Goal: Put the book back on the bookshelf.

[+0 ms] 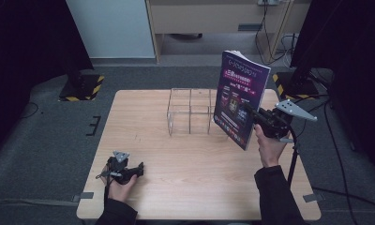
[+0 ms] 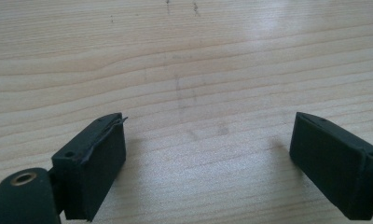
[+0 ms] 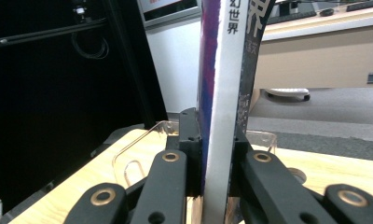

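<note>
Purple magazine (image 3: 219,93) top cut off

Dark long sleeves (image 1: 274,187) are worn on both forearms. Each claw is built of matte black parts: the left claw (image 1: 129,169) and the right claw (image 1: 258,117) are each topped by a grey three-cornered plate (image 1: 296,110). Brass-ringed pivot holes (image 3: 169,157) are set in the black linkage arms. Flat black rubber pads (image 2: 100,158) are fitted, one peeling at its edge.
</note>
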The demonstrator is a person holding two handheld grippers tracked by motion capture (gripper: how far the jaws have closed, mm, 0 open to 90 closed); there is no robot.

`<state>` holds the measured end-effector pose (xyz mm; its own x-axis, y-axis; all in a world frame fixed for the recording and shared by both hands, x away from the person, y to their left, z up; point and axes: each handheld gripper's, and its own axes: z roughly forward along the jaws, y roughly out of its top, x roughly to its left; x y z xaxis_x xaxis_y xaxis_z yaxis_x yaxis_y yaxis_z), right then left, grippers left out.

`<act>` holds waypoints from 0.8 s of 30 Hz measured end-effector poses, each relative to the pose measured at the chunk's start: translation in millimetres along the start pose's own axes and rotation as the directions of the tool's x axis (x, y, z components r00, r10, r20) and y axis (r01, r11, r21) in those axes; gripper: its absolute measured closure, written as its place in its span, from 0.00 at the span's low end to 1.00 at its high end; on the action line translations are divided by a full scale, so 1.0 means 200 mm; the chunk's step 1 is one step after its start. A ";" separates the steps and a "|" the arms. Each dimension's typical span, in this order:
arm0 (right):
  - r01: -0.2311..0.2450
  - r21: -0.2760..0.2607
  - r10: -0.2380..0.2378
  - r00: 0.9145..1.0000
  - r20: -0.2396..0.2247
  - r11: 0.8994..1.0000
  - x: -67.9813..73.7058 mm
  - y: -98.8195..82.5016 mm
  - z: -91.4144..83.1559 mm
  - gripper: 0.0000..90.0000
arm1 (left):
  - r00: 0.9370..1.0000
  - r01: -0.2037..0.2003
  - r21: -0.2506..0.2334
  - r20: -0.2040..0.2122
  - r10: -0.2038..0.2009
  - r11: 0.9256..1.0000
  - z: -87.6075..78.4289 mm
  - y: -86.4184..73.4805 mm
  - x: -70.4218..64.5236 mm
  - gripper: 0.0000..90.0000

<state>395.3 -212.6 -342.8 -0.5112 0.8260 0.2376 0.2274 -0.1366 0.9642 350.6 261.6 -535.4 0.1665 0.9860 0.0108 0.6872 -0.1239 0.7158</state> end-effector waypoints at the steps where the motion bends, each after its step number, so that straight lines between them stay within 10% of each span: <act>1: 0.000 0.000 0.000 1.000 0.007 1.000 -0.01 0.00 0.00 0.92 | 1.000 0.000 0.000 0.000 0.000 1.000 0.00 0.00 0.00 0.11; 24: -0.001 -0.014 0.002 0.994 0.111 1.000 -0.04 -0.09 0.18 0.92 | 1.000 0.000 0.001 0.001 0.000 1.000 0.00 0.00 0.00 0.11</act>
<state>425.0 -196.4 -366.8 -0.4156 0.8812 0.2253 0.2162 -0.1449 0.9655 350.7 261.7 -535.3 0.1677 0.9858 0.0103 0.6877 -0.1244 0.7153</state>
